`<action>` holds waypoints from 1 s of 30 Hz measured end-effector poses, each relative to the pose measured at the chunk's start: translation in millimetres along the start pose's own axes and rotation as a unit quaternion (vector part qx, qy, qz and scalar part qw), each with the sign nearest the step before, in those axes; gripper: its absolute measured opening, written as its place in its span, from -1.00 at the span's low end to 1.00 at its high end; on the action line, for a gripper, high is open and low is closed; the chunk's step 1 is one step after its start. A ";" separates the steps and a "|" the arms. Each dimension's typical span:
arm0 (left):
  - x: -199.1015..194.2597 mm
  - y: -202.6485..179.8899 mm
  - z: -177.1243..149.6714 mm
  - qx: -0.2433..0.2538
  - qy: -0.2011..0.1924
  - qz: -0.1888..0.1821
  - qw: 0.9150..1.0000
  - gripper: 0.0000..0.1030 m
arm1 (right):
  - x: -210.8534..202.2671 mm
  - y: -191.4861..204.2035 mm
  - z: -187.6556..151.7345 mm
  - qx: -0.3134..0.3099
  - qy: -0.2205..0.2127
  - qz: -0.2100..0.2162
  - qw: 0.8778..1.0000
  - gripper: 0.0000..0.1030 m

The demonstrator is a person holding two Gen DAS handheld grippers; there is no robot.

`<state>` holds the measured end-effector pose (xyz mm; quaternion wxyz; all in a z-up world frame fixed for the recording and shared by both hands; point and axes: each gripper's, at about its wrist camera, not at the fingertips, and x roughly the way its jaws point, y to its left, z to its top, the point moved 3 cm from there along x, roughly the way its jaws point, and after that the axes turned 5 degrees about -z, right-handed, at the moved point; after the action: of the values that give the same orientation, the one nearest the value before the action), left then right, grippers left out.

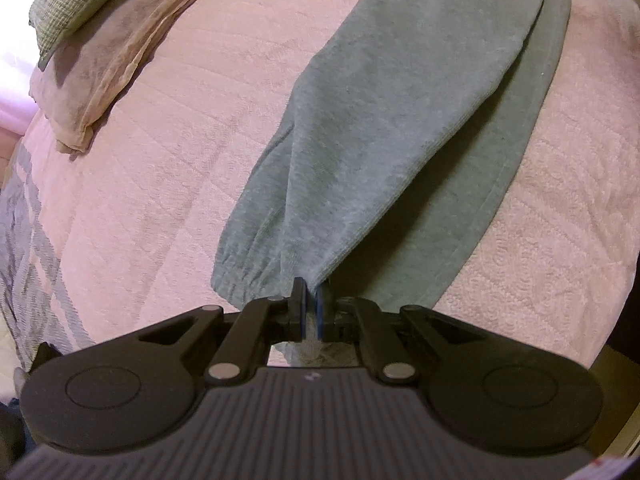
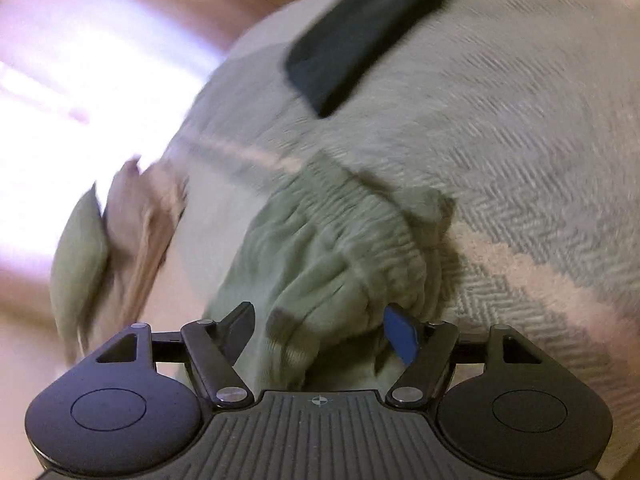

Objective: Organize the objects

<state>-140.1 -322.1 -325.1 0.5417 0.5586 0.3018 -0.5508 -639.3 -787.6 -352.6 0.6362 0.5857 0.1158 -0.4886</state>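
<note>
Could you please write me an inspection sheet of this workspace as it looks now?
Surface: bed with pink quilt; herringbone blanket over one end.
Job's things: grey-green sweatpants lying on the quilt, elastic waistband bunched.
Clutter: pillows at the bed's far corner; dark folded cloth on the blanket.
Grippers: left tongs shut on a pant cuff; right tongs open, waistband fabric between them.
Cables: nothing seen.
Surroundings: bright, blurred; cannot tell.

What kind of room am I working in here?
Most likely a bedroom: a bed with a pink quilted bedspread, stacked pillows at its head, and grey-green sweatpants laid out on top.
</note>
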 end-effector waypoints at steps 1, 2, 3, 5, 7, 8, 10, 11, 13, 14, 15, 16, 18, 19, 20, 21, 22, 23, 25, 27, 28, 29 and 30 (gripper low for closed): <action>0.0 0.1 1.2 -0.001 0.003 0.001 1.000 -0.94 | 3.2 -2.7 7.7 0.023 0.004 0.000 1.000 0.33; 0.3 0.6 2.6 0.001 0.004 0.004 1.000 -0.94 | 8.6 -5.2 11.6 0.041 0.008 0.001 0.999 0.33; 0.3 0.2 4.0 0.002 0.007 0.005 1.000 -0.94 | 14.9 -8.7 15.0 0.062 0.009 -0.001 0.998 0.31; -0.9 -0.6 5.9 0.003 0.012 0.006 1.000 -0.94 | 18.8 -19.6 17.6 0.105 0.017 -0.005 0.994 -0.09; -5.6 0.9 8.8 -0.004 0.012 0.010 1.000 -0.94 | 17.2 -22.1 22.9 0.116 0.028 -0.037 0.992 -0.47; -10.2 3.3 10.7 -0.010 0.009 0.014 1.000 -0.94 | 16.2 -17.3 26.5 0.101 0.033 -0.048 0.993 -0.60; -20.0 9.8 16.1 -0.028 -0.004 0.029 0.999 -0.94 | 9.5 5.1 39.1 0.042 0.042 -0.066 0.996 -0.68; -25.7 14.0 19.5 -0.040 -0.014 0.037 0.998 -0.94 | 11.5 17.4 49.6 0.017 0.039 -0.062 0.997 -0.71; -38.6 16.7 24.5 -0.056 -0.032 0.051 0.997 -0.95 | 8.0 56.1 81.0 -0.045 0.009 -0.006 0.999 -0.73; -43.2 14.1 24.4 -0.057 -0.036 0.051 0.996 -0.95 | 3.3 74.7 92.1 -0.077 -0.014 0.034 0.996 -0.73; -44.9 8.0 21.4 -0.053 -0.034 0.042 0.997 -0.95 | -6.2 94.7 102.7 -0.122 -0.047 0.082 0.988 -0.73; -43.4 0.7 17.2 -0.046 -0.025 0.033 0.998 -0.95 | -13.9 104.2 106.0 -0.159 -0.071 0.102 0.980 -0.73; -34.9 -19.2 5.1 -0.024 -0.002 0.011 1.000 -0.94 | -13.5 94.5 103.0 -0.177 -0.077 0.097 0.976 -0.73; -29.2 -27.7 0.1 -0.015 0.007 0.003 1.000 -0.94 | -5.7 76.2 97.2 -0.160 -0.059 0.069 0.983 -0.73; -22.8 -34.0 -2.9 -0.011 0.015 0.002 1.000 -0.94 | 2.4 57.1 89.0 -0.147 -0.039 0.034 0.988 -0.73; -14.9 -39.7 -5.1 -0.015 0.024 -0.001 1.000 -0.95 | 9.8 37.7 79.8 -0.134 -0.022 0.005 0.991 -0.73; -8.9 -43.3 -6.8 -0.019 0.029 -0.006 0.999 -0.95 | 16.1 15.9 70.7 -0.111 -0.008 -0.018 0.994 -0.73; -3.0 -48.4 -7.0 -0.016 0.032 -0.015 0.999 -0.94 | 20.3 -1.8 64.5 -0.085 0.003 -0.035 0.996 -0.73; 3.6 -55.1 -6.6 -0.001 0.034 -0.021 0.999 -0.95 | 24.2 -25.8 54.8 -0.048 0.017 -0.046 0.998 -0.73; 4.1 -48.8 -5.5 -0.028 0.028 -0.020 0.999 -0.95 | 22.3 -30.5 54.6 -0.035 0.018 -0.045 0.998 -0.73; 1.1 -44.8 -6.1 -0.046 0.022 -0.019 0.999 -0.95 | 17.8 -25.5 57.0 -0.033 0.017 -0.039 0.999 -0.73; -1.8 -39.1 -5.7 -0.052 0.019 -0.011 0.998 -0.95 | 15.6 -14.6 60.1 -0.039 0.016 -0.035 0.998 -0.73; -3.9 -35.4 -5.3 -0.051 0.019 -0.005 0.999 -0.95 | 13.2 -3.3 65.8 -0.045 0.016 -0.031 0.998 -0.73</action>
<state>-172.5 -308.0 -332.1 0.5608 0.5392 0.3423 -0.5269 -663.2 -850.0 -345.3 0.6448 0.5605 0.1658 -0.4925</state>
